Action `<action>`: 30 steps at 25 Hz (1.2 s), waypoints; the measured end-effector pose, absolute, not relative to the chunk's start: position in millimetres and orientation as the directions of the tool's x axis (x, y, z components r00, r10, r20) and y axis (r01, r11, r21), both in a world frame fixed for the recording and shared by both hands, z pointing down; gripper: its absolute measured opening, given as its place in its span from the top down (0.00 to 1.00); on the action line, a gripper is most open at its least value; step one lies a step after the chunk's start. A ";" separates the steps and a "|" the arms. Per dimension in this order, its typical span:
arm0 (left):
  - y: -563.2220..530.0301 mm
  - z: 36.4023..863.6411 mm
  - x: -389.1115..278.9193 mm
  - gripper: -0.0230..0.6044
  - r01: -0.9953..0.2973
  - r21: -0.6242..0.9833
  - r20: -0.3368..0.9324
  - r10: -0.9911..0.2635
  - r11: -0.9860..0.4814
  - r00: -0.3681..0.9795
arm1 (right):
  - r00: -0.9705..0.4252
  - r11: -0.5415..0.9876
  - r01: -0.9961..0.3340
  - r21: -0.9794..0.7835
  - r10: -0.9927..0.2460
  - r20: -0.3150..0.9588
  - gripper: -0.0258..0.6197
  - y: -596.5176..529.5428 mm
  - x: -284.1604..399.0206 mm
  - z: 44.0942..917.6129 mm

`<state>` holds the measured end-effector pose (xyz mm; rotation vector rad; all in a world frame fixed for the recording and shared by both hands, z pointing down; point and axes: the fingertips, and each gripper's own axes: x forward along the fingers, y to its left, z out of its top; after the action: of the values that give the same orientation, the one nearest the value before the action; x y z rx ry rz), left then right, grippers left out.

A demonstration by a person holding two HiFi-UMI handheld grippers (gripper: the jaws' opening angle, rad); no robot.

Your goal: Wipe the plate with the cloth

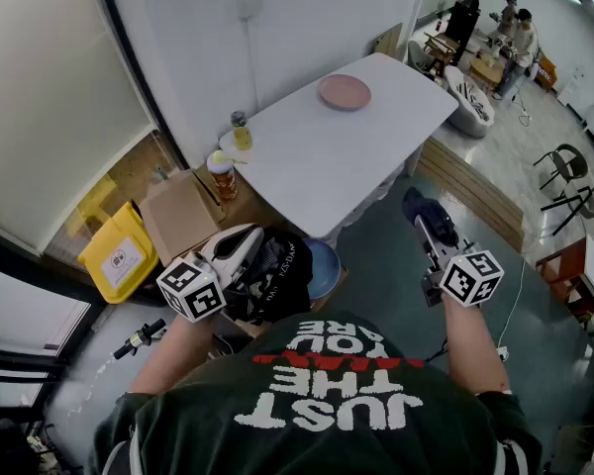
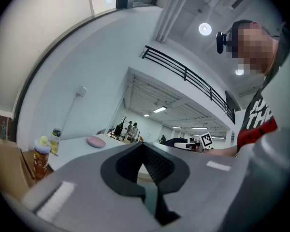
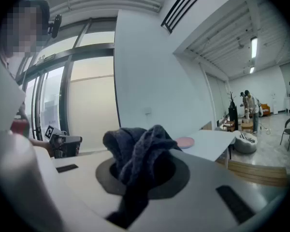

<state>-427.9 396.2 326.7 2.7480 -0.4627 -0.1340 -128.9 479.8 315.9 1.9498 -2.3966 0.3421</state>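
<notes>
Cloth in hand, plate not yet reached

The right gripper [image 3: 142, 167] pinches the dark cloth [image 3: 135, 144], which bunches up between its jaws. The left gripper [image 2: 145, 151] has its jaws pressed together on nothing. The pink plate [image 1: 345, 92] lies near the far end of the white table [image 1: 376, 166], well apart from both grippers. This looks like the approach step. Next, the right gripper needs carrying forward over the table, then lowering until the cloth meets the plate's face.

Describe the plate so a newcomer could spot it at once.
Find the white table beside the wall ahead. Near its far end lies the plate. It is round, flat and pink, unlike the small bottle of yellow liquid at the near corner.
</notes>
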 end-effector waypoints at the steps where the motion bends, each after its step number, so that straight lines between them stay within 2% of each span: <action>1: 397.0 325.9 -426.0 0.97 -0.299 0.355 -0.035 -0.333 -0.886 0.942 | -0.212 0.189 -0.971 -0.148 -0.963 0.163 0.89 480.7 -126.8 314.5; 15: 394.4 330.4 -413.9 0.97 -0.284 0.367 -0.036 -0.319 -0.886 0.947 | -0.202 0.180 -0.974 -0.139 -0.966 0.161 0.89 479.6 -117.8 313.3; 30: 360.3 335.5 -387.0 0.97 -0.301 0.368 -0.028 -0.334 -0.880 0.942 | -0.196 0.175 -0.972 -0.156 -0.972 0.128 0.89 448.6 -77.6 311.2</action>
<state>-387.0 360.3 335.5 2.7328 -0.4631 -0.1288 -77.6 448.6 311.2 1.9927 -2.4083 0.3190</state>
